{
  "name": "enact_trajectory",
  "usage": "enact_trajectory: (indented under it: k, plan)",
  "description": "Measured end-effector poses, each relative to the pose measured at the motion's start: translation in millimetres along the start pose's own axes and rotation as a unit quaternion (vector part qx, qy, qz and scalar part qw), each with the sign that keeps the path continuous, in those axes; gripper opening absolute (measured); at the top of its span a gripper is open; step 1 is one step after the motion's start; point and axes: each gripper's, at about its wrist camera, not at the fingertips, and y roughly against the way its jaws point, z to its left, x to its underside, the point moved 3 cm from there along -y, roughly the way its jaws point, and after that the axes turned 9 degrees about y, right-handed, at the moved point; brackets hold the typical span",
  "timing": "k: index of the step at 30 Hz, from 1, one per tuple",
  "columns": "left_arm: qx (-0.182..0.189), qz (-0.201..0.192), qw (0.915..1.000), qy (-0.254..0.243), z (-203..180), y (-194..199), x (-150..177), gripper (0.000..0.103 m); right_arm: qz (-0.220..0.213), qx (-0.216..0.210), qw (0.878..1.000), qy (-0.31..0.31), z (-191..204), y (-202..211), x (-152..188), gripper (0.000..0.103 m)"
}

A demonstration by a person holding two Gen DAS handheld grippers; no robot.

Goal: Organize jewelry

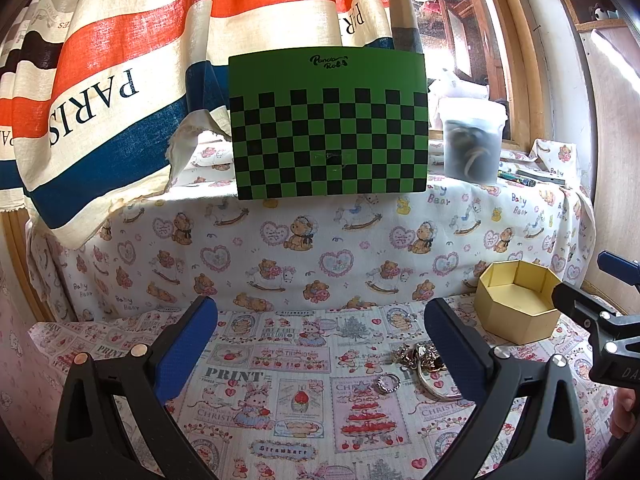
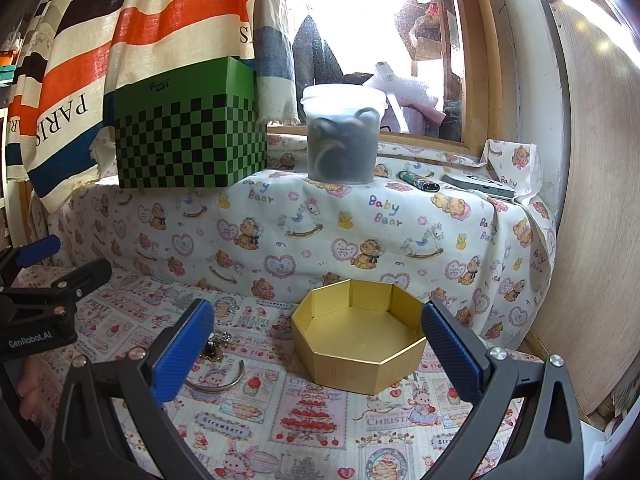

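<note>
Both claws spread wide over the jewelry.

The left claw [image 1: 320,344] and right claw [image 2: 318,346] hang released, gripping nothing. Chains [image 1: 416,354], a ring [image 1: 389,383] and a bangle [image 2: 218,380] lie on the worktop [image 1: 280,400] beside the empty gold octagonal box [image 2: 360,344].

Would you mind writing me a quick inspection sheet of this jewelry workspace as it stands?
Surface: printed cloth over the table, lying flat.
Job's things: gold octagonal box open and empty; small ring, bangle and tangled gold jewelry loose on the cloth beside it.
Clutter: green checkered box, lidded plastic tub, lighter and grey flat case on the raised ledge.
Grippers: left gripper open, empty; right gripper open, empty.
Cables: nothing seen.
Surroundings: striped curtain, window.
</note>
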Motion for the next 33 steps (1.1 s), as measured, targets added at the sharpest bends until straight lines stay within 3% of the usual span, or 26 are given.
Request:
enact_trajectory:
  k: [33]
  plan:
    - [-0.002,0.001,1.0000,0.002,2.5,-1.0,1.1,0.102,0.003,0.003,1.000,0.000,0.4,-0.2,0.3,0.103]
